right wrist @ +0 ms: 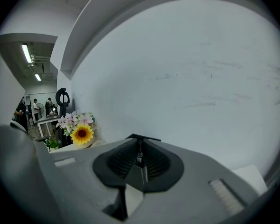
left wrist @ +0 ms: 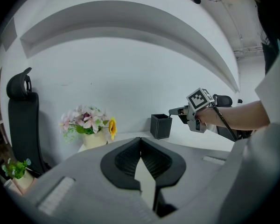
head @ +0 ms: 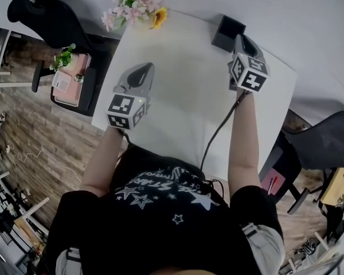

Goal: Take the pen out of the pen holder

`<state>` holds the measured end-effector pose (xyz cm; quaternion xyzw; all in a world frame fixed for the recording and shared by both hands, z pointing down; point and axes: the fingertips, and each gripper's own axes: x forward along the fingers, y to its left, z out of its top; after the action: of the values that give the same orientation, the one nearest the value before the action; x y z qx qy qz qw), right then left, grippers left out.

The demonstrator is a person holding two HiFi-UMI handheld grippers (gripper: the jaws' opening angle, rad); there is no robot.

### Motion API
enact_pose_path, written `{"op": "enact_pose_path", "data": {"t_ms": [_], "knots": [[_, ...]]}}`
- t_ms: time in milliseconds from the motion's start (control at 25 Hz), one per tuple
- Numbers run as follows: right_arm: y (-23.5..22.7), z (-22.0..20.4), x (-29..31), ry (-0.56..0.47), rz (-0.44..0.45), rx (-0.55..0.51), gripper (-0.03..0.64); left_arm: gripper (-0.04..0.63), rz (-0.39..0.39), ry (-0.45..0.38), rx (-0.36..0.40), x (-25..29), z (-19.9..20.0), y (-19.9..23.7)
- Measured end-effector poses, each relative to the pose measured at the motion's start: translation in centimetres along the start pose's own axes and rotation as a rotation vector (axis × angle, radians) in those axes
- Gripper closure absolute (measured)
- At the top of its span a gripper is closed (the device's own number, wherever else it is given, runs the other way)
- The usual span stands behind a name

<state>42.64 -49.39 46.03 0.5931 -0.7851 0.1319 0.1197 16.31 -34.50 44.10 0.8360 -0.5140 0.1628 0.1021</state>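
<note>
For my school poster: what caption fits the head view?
Right gripper at the pen holder, left gripper over the white table.

The left gripper (left wrist: 140, 140) and right gripper (right wrist: 139, 141) are matt grey plastic with black ribbed pads (right wrist: 114, 161). The thin pen (right wrist: 139, 156) clamped between the right gripper's pads glints like metal. Just beside that gripper's tips, the holder (left wrist: 161, 126) is matt black. Under both grippers, the table (head: 178, 96) is smooth white.
</note>
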Motion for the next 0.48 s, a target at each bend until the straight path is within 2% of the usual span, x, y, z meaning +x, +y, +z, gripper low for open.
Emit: {"op": "enact_pose_path", "data": {"t_ms": [120,240,480], "knots": [[0.6,1.3,-1.3,-0.025,-0.005,-0.034,0.577,0.584,-0.008,-0.009,-0.004,-0.7,0.2,0.1],[1.2,2.6,-2.8,-0.053,-0.016,-0.020,0.577,0.584,-0.029,-0.023,-0.004,-1.4,0.3,0.1],[2.8,5.1,-6.3,-0.119,-0.091,-0.012,0.577,0.584,-0.098,-0.040,-0.001,-3.3,0.0,1.3]]}}
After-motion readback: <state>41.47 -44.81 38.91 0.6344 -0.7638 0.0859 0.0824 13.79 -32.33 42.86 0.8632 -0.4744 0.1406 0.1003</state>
